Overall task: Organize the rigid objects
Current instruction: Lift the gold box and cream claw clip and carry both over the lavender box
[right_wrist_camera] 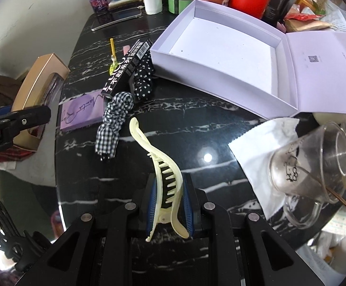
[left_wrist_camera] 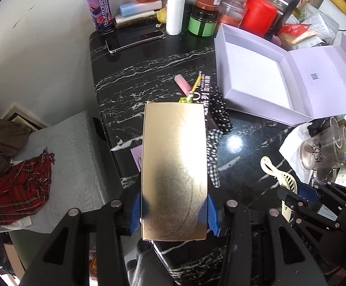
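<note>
Left tool [left_wrist_camera: 174, 211]: blue pads clamped on the long sides of a flat gold rectangular cardboard box [left_wrist_camera: 174, 171], held at frame centre above the black white-veined marble worktop [left_wrist_camera: 149, 71].

Right tool [right_wrist_camera: 169, 211]: pads clamped on a cream plastic claw hair clip [right_wrist_camera: 163, 174], lower centre of its view, off the worktop.

Open lilac cardboard gift box [right_wrist_camera: 220, 47], lid folded back, sits upper right. Black-and-white gingham fabric bow [right_wrist_camera: 115, 121] lies left of centre.

Bright overhead glare, fisheye-warped edges
</note>
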Demonstrator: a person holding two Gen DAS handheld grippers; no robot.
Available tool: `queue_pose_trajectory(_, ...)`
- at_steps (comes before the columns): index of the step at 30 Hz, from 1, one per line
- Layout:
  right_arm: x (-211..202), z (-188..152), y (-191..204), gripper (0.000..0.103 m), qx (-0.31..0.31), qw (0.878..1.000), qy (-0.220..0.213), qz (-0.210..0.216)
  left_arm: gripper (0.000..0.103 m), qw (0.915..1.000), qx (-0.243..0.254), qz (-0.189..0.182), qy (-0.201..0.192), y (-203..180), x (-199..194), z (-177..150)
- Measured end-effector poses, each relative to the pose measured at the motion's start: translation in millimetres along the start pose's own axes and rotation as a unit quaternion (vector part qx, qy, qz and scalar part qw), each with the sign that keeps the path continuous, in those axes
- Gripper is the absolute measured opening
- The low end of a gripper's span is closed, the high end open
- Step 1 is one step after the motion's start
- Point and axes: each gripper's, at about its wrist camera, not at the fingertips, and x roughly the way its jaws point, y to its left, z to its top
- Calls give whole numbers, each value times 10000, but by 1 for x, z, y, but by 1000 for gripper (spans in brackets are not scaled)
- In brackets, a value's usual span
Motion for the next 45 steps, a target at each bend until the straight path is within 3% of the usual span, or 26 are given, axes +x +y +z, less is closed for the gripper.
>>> queue_pose_trajectory(16, -34, -2, -29, 21, -354, 9990, -203, 196, 44, 9997, -108, -95, -204, -42, -21, 1)
queue_pose_trajectory(45, -33, 77, -106, 21, -36, 9981, -595, 123, 44, 9974, 504, -426, -298, -109, 14, 106)
